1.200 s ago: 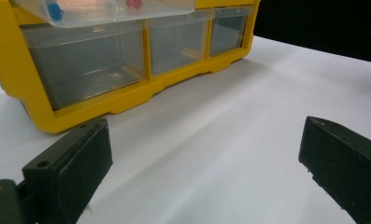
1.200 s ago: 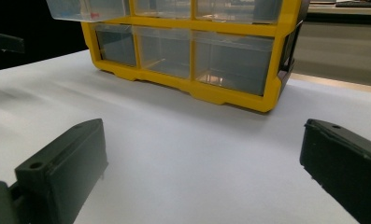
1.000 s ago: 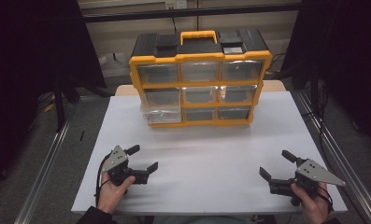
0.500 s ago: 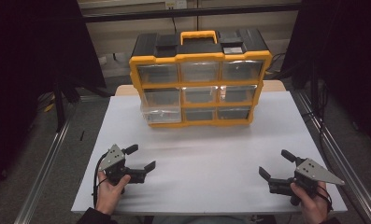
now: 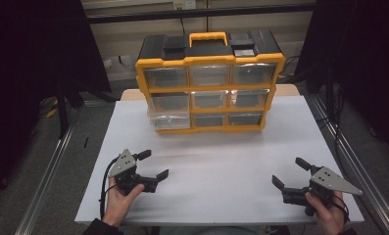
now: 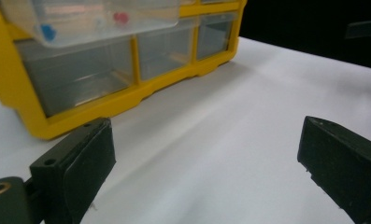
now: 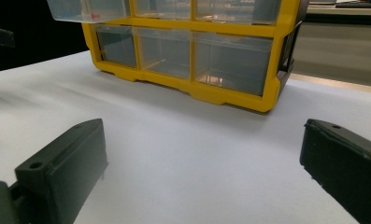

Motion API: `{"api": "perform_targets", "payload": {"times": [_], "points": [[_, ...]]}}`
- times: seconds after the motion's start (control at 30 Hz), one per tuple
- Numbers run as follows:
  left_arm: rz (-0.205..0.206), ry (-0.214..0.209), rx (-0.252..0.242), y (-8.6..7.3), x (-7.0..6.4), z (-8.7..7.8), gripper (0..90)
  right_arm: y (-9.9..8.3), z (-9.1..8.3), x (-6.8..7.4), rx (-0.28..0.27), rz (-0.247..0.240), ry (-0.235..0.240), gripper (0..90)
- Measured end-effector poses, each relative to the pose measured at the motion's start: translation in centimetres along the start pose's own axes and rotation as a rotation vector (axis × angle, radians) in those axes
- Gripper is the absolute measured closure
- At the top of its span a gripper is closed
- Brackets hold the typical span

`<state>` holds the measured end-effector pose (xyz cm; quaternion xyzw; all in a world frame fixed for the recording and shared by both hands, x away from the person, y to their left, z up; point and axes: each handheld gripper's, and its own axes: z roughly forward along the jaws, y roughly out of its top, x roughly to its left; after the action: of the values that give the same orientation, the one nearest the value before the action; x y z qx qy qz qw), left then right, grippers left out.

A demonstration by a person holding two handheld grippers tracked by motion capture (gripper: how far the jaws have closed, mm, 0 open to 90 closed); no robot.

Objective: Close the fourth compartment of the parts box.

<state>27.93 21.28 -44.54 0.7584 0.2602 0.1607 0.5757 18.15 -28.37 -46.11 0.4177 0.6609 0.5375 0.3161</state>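
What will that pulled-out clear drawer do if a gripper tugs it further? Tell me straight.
The clear drawer looks like thin stiff plastic, so it should slide rather than flex. It holds only a few small pieces, red and blue, so it is probably light. Already sticking out of the yellow organizer, it may droop or drop free.

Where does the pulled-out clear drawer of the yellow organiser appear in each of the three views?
High view: the pulled-out drawer is at the cabinet's lower left, above the left gripper.
Left gripper view: it juts out along the top edge, left of centre, with a red and a blue bit inside.
Right gripper view: it sits in the top left corner.
Shared landmark: the yellow frame around the drawers.
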Motion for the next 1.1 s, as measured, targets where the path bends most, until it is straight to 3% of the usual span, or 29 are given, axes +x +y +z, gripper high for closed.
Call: {"api": "perform_targets", "payload": {"times": [0.1,0.13,0.2,0.23,0.3,0.33,0.37,0.4,0.47,0.53,0.6,0.67,0.73,0.77,0.8,0.97,1.1], "points": [[0.038,-0.014,-0.013,0.3,-0.2,0.0,2.7,0.0,0.0,-0.1,-0.003,-0.003,0.001,0.4],[0.041,-0.056,-0.009,0.4,-0.1,0.1,2.9,0.0,-0.1,0.0,0.002,-0.005,-0.005,0.4],[0.048,-0.065,-0.001,0.5,-0.3,0.3,3.4,0.0,-0.2,0.0,0.002,-0.011,-0.005,0.4],[0.061,-0.027,-0.004,0.6,-0.5,0.4,3.8,0.0,-0.1,0.0,0.001,-0.01,-0.006,0.4],[0.068,-0.066,-0.002,0.9,-0.5,0.5,4.2,0.0,-0.1,0.0,0.001,-0.003,-0.009,0.4],[0.07,-0.067,-0.009,1.1,-0.4,0.6,5.7,0.0,-0.1,0.0,0.004,-0.002,-0.005,0.4],[0.061,-0.027,-0.019,1.2,-0.7,0.7,6.5,0.0,-0.1,0.0,0.005,-0.002,-0.005,0.4],[0.061,-0.067,-0.017,1.4,-0.5,0.7,7.2,0.0,-0.1,0.0,0.004,-0.003,-0.006,0.4],[0.055,-0.066,-0.026,1.7,-0.7,0.9,9.8,0.0,-0.1,-0.1,0.001,-0.001,-0.005,0.4],[0.077,-0.058,-0.019,2.1,-0.7,0.9,10.9,0.0,0.0,0.0,0.002,-0.001,-0.004,0.4],[0.054,-0.061,-0.038,2.5,-0.8,0.9,13.1,0.0,-0.1,0.0,0.004,-0.003,-0.004,0.4],[0.069,-0.076,-0.039,2.8,-0.7,0.9,16.1,0.0,0.0,0.0,0.001,-0.002,-0.002,0.4],[0.058,-0.074,-0.058,3.2,-0.9,1.1,19.9,0.0,0.0,0.0,0.001,-0.003,-0.002,0.4],[0.078,-0.075,-0.054,3.3,-0.8,1.2,22.6,0.0,0.0,0.0,0.002,-0.003,-0.002,0.4],[0.062,-0.072,-0.058,3.4,-0.8,1.3,25.5,0.0,0.0,0.0,0.002,-0.002,-0.001,0.4],[0.06,-0.091,-0.046,3.7,-0.9,1.6,35.8,0.0,0.0,-0.1,0.001,-0.002,-0.004,0.4],[0.087,-0.092,-0.036,3.8,-1.0,1.9,44.9,0.0,0.0,0.0,0.001,-0.001,-0.002,0.4]]}}
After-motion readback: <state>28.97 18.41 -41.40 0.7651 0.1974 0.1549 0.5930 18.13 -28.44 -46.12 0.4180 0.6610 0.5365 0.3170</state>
